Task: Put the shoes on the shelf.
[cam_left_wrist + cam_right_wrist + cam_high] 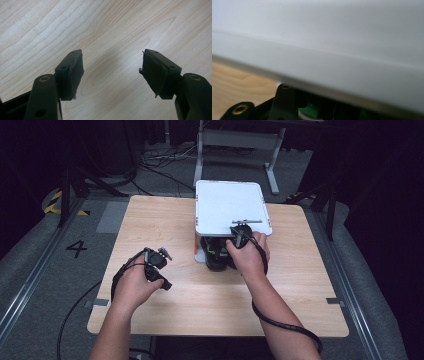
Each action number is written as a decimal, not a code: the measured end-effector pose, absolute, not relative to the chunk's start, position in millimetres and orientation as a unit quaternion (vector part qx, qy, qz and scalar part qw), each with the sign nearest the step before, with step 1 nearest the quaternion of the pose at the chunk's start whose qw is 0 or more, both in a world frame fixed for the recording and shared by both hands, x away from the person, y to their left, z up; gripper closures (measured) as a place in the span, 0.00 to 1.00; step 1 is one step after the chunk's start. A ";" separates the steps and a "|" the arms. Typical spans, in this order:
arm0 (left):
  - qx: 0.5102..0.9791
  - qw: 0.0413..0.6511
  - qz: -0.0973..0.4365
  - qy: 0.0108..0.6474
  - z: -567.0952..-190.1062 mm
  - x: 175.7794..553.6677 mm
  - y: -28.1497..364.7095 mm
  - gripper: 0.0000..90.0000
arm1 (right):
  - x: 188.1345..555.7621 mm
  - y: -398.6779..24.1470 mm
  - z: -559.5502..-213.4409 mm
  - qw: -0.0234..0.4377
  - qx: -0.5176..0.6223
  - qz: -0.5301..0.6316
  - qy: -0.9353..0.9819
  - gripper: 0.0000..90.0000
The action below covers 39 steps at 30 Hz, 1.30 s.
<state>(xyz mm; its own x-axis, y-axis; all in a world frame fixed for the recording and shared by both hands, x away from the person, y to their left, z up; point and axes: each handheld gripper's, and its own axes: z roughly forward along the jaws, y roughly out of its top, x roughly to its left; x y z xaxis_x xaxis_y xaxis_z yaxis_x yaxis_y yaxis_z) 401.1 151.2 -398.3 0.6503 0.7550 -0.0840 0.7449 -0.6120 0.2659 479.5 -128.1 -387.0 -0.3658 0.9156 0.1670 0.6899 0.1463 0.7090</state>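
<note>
White box (227,205) near table's (150,215) far edge, right gripper (239,236) under its near rim, jaws unclear, left gripper (111,72) jaws wide over bare wood.

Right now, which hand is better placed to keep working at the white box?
Right, probably. The right gripper is at the front edge of the white box, under its lid, by the dark things inside. The left gripper hangs open over bare table, well off to the box's left.
</note>
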 end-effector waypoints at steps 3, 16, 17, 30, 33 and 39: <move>0.898 0.141 0.020 0.417 -397.9 402.8 148.0 0.38 | 471.9 -135.0 -380.3 0.162 0.530 0.370 0.745 0.57; 0.898 0.177 0.027 0.402 -393.6 401.3 110.0 0.34 | 418.6 -191.1 -345.6 0.163 0.475 0.395 0.769 0.43; 0.896 0.183 0.029 0.403 -393.7 400.4 107.5 0.33 | 414.0 -196.6 -345.9 0.165 0.473 0.395 0.770 0.42; 0.875 0.238 0.081 0.414 -402.3 391.9 80.3 0.28 | 386.8 -226.7 -386.6 0.174 0.435 0.381 0.797 0.27; 0.863 0.251 0.089 0.429 -404.6 389.8 74.8 0.27 | 382.4 -231.1 -395.2 0.161 0.414 0.383 0.810 0.27; 0.859 0.258 0.094 0.432 -408.5 388.2 67.1 0.27 | 376.5 -227.7 -410.9 0.153 0.400 0.393 0.814 0.26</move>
